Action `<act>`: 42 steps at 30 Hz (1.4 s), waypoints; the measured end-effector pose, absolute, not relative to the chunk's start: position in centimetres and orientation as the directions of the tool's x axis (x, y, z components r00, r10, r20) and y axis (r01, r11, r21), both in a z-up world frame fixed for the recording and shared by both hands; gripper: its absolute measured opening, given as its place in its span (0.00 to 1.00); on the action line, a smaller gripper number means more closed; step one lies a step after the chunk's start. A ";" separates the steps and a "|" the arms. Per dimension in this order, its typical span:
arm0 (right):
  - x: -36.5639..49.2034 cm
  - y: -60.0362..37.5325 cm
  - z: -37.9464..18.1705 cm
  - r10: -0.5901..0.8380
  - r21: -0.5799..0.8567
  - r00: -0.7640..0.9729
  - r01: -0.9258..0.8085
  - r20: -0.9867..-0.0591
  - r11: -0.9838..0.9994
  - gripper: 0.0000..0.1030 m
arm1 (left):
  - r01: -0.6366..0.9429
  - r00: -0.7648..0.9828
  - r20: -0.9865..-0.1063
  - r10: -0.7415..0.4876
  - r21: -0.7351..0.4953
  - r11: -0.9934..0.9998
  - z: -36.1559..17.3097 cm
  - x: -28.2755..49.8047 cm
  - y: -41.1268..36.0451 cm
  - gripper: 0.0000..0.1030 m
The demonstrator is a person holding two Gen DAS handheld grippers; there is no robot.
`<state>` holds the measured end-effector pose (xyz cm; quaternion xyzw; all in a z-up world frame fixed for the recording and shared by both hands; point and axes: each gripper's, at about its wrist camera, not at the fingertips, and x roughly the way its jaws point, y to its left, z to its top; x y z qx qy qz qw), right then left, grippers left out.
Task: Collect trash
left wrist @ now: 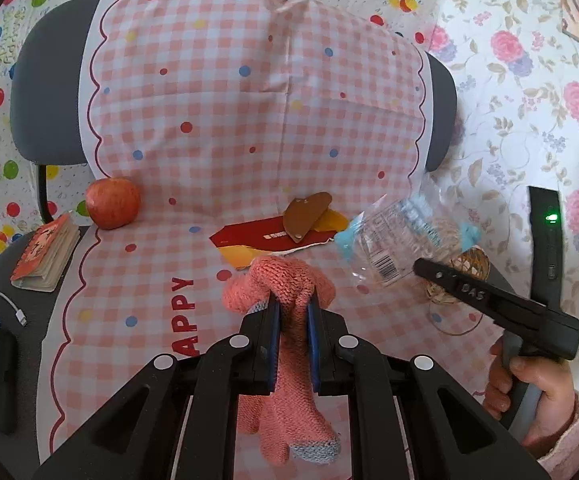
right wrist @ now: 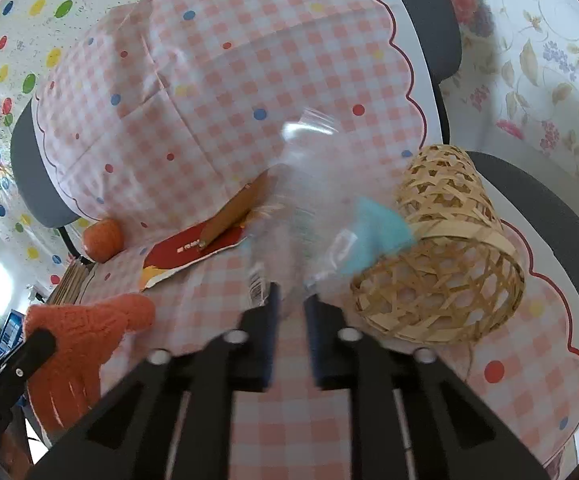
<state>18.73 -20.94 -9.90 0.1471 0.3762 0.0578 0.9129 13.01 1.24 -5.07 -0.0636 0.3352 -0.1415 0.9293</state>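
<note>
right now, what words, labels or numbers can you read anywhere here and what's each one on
"APPY": red capitals on the checked cloth, the start hidden behind the left gripper, which holds a pink glove.
"DAS": raised letters, hard to make out, on the right gripper.
Barcode label on the clear plastic wrapper: too small to read.
White print on the red card: too small.
Small book cover: illegible.

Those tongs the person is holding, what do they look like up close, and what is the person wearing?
Both tongs are black plastic frames with angled struts and round silver rivets. The left tongs carry blue pads on their inner faces. The right tongs end in a long black jaw stamped with pale letters, on a grey pistol-style handle, with a green light on a black upright behind. The hand on it wears a fuzzy pink sleeve.
</note>
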 end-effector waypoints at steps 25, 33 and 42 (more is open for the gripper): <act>-1.5 -27.7 -3.5 0.081 0.114 0.799 -0.017 -0.595 0.993 0.02 | 0.545 0.652 -0.516 -0.556 -0.191 0.816 -3.2 0.2 -10.6 0.12; -7.2 -31.8 -6.0 -0.021 0.098 0.766 0.109 -0.642 0.989 0.02 | 0.635 0.571 -0.535 -0.623 -0.193 0.748 -5.3 -2.9 -15.8 0.12; -11.1 -34.4 -8.5 -0.077 0.072 0.719 0.174 -0.691 0.982 0.02 | 0.702 0.508 -0.543 -0.668 -0.188 0.687 -6.6 -5.7 -19.7 0.12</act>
